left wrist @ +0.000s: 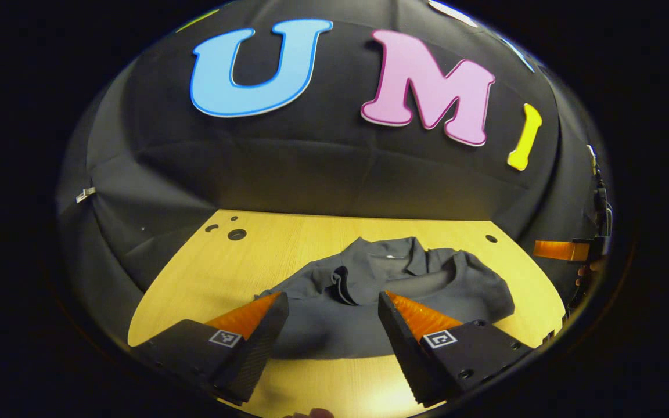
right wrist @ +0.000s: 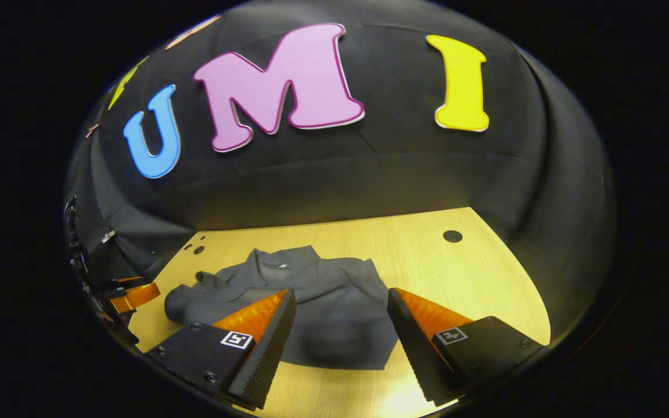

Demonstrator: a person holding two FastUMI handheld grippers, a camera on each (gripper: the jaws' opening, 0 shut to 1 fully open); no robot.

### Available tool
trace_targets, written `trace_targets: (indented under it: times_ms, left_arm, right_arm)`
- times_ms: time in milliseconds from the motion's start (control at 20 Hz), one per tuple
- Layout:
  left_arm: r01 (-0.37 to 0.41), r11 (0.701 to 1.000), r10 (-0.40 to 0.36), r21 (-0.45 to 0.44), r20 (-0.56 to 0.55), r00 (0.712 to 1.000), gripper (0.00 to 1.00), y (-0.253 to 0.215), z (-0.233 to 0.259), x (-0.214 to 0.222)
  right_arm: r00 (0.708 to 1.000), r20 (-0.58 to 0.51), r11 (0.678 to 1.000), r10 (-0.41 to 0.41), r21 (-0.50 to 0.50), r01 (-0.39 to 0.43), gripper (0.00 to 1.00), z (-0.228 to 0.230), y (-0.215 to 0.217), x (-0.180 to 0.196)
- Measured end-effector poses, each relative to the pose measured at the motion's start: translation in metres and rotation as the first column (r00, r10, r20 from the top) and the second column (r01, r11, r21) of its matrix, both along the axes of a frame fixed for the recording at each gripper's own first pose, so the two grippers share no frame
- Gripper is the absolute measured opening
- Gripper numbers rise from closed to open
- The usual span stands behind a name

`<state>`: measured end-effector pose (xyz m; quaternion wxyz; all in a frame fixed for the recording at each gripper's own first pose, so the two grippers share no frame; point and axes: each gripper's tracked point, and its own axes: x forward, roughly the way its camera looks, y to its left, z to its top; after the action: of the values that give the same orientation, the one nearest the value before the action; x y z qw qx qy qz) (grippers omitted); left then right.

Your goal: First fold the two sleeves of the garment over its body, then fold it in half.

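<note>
Dark grey collared fabric garment (left wrist: 369,302), crumpled, on pale wooden counter (left wrist: 207,273), just ahead of both tongs. Left tongs (left wrist: 332,299): spread wide, hovering over near hem, pinching nothing. Right tongs (right wrist: 340,297): spread wide above garment's right portion, likewise unloaded.

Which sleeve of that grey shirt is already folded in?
The sleeve on the left gripper's side lies bunched over the garment; the other sleeve lies spread outward.

No readable text, brand or number anywhere on the wooden table (left wrist: 195,278). Small square black-and-white coded markers (left wrist: 224,338) sit on both gripper bodies. Pale tag at grey garment's (left wrist: 340,325) collar too small to read.
</note>
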<state>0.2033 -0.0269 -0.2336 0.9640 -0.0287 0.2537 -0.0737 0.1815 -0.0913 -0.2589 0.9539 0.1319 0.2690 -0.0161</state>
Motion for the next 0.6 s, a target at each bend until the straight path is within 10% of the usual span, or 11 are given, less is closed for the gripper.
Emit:
trace_targets:
  times_ms: [600]
  left_arm:
    - [0.039,0.996,-0.042,-0.081,-0.035,0.999,0.97,-0.014,0.024,-0.15]
  right_arm:
    - [0.997,0.052,0.996,0.064,-0.059,-0.061,0.98,0.034,0.026,-0.126]
